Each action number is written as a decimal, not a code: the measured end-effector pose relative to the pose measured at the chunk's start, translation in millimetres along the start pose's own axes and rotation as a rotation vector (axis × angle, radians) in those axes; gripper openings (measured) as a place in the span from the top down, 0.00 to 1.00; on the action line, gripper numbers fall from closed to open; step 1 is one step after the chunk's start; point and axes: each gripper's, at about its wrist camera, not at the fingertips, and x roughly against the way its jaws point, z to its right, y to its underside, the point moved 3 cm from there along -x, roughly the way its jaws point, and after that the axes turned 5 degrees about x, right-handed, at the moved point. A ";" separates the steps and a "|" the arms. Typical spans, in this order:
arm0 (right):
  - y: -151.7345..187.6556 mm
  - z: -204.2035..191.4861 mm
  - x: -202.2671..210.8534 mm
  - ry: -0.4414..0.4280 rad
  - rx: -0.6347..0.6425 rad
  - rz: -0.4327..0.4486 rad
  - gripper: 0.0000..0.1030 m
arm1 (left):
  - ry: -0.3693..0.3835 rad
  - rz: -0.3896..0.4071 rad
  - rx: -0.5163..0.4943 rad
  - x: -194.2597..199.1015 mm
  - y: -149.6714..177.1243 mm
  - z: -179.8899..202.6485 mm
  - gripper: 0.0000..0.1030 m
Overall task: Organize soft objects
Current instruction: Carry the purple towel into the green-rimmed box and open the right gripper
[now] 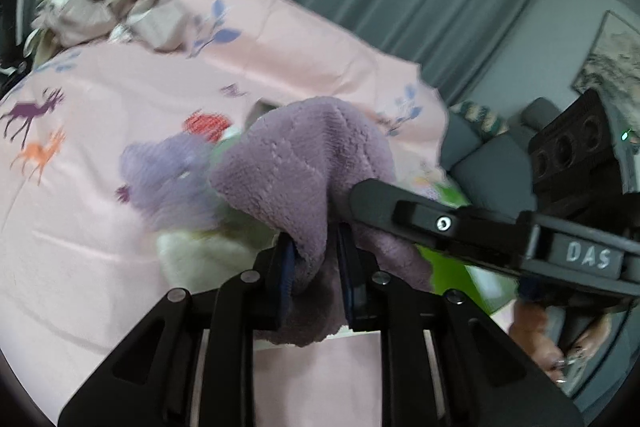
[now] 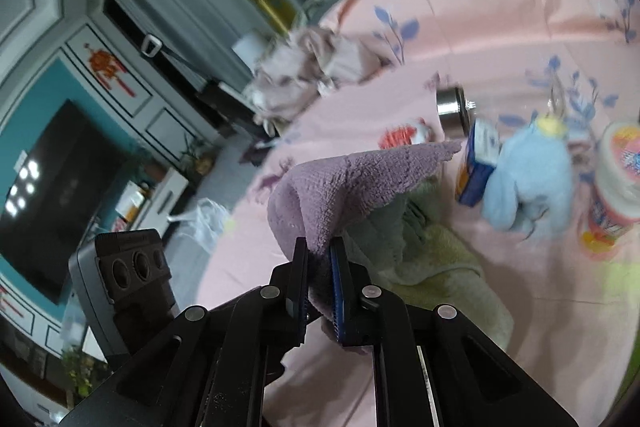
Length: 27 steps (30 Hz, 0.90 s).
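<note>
— Looking at it, both are clamped on that purple towel: the left gripper has its jaws shut on one edge, the right gripper pinches another, and the towel hangs lifted above the pink bedspread.

— So barely started?

— I'd say so. A pale green towel lies crumpled beneath, a blue plush toy sits beside it, a beige garment is heaped farther back.

— Anything in the way?

— A metal flask, a small box and a round tub crowd the plush.
</note>
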 end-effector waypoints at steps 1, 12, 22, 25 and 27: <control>-2.0 -1.2 11.7 0.002 0.003 0.023 0.89 | 0.006 0.007 -0.008 1.4 -6.0 9.0 0.84; -16.1 23.1 114.7 0.136 -0.012 0.250 0.89 | 0.060 0.018 -0.182 -19.5 -23.4 116.0 0.83; -14.5 87.2 177.6 0.293 -0.133 0.359 0.89 | 0.103 -0.068 -0.290 -83.1 -2.2 189.0 0.83; -7.5 110.7 191.1 0.339 -0.181 0.379 0.89 | 0.116 -0.101 -0.316 -103.7 5.6 206.5 0.83; -3.0 129.7 198.3 0.353 -0.232 0.385 0.89 | 0.119 -0.129 -0.331 -119.1 12.8 216.4 0.83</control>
